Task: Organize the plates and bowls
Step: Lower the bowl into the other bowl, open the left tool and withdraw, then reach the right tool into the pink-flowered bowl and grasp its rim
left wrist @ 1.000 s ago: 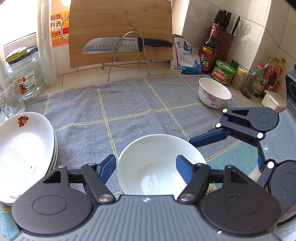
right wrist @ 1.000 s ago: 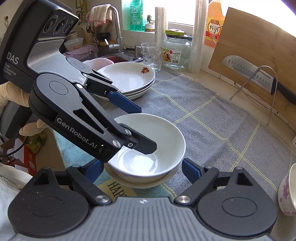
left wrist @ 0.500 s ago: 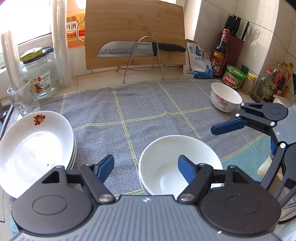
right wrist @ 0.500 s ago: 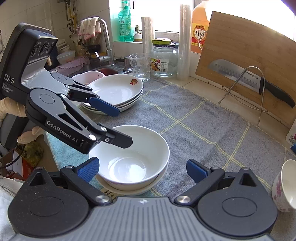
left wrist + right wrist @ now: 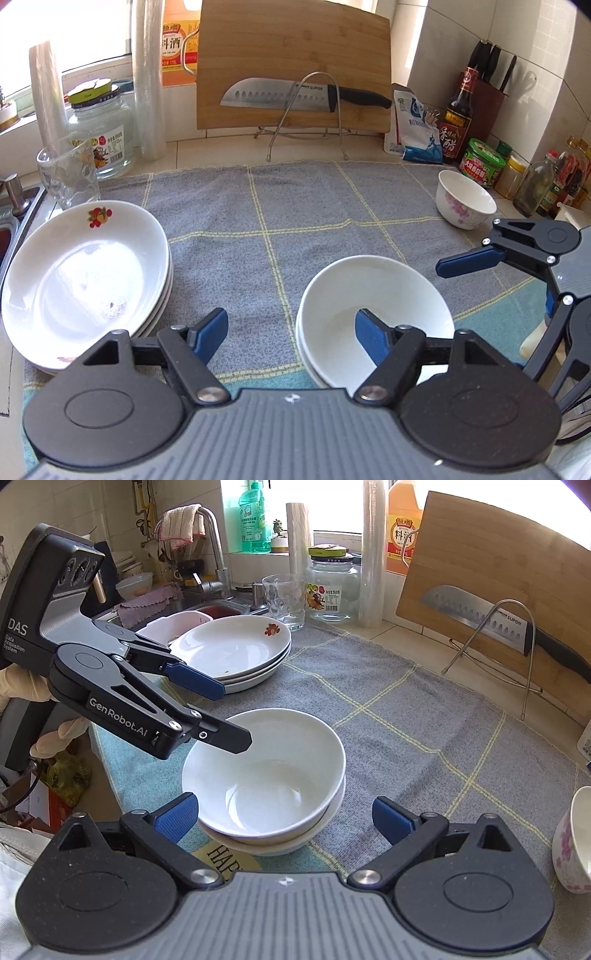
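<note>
- The left gripper (image 5: 221, 716) carries the lettering "GenRobot.AI" on its arm and "DAS Data Acquisition System" on its housing, readable only in the right wrist view.
- The knife (image 5: 295, 96) on the wire stand against the cutting board (image 5: 295, 55) is marked "SUPOR".
- The left gripper's fingers are spread and hold nothing; one hangs over the rim of the stacked white bowls (image 5: 266, 775), the other towards the stack of plates (image 5: 236, 650).
- The right gripper (image 5: 284, 812) is spread wide, a finger on either side of the bowls without touching them.
- The bowls sit nested on the grey checked cloth (image 5: 295, 221), near its front edge; the plates, the top one with a fruit motif, lie at the cloth's sink end.
- A flowered bowl (image 5: 465, 203) stands apart near the jars.
- Only the right wrist view shows the tap, the green soap bottle (image 5: 255, 520), a gloved hand (image 5: 22, 686) and "HAP" printed under the bowls.
- Only the left wrist view shows the dark sauce bottle (image 5: 458, 114) and the knife block.
</note>
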`<state>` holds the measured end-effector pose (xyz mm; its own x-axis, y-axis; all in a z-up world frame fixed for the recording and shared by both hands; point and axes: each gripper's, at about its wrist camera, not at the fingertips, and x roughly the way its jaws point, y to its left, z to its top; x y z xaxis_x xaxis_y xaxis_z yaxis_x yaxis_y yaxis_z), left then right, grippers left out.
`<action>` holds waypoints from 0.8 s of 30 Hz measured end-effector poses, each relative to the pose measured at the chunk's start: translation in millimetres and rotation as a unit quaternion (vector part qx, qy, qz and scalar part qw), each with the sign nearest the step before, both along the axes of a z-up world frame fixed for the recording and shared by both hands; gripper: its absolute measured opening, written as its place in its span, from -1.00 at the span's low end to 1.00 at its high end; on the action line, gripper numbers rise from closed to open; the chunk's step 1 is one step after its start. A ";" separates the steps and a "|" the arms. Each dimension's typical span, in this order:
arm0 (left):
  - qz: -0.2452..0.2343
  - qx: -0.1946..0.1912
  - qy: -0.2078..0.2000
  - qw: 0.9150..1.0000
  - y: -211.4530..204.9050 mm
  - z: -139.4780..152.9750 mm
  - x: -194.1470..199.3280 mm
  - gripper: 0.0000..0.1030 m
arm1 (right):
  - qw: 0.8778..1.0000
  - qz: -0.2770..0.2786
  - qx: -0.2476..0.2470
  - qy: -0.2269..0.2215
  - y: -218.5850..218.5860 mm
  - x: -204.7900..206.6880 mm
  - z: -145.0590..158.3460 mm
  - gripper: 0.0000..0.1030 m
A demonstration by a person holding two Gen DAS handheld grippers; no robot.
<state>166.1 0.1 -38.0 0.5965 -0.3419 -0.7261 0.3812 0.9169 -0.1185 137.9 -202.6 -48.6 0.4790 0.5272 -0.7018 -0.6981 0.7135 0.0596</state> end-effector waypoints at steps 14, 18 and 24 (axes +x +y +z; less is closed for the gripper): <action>-0.079 -0.006 -0.070 0.994 -94.1 27.6 -0.4 0.86 | 0.989 -0.140 -0.021 -0.035 -107.6 9.9 8.2 1.00; -0.101 -0.009 -0.079 0.992 -130.7 24.4 1.3 0.92 | 0.978 -0.198 -0.039 -0.044 -151.9 21.2 5.8 1.00; -0.137 -0.008 -0.079 0.987 -183.6 6.1 7.0 0.97 | 0.965 -0.253 -0.051 -0.050 -203.9 41.3 5.0 1.00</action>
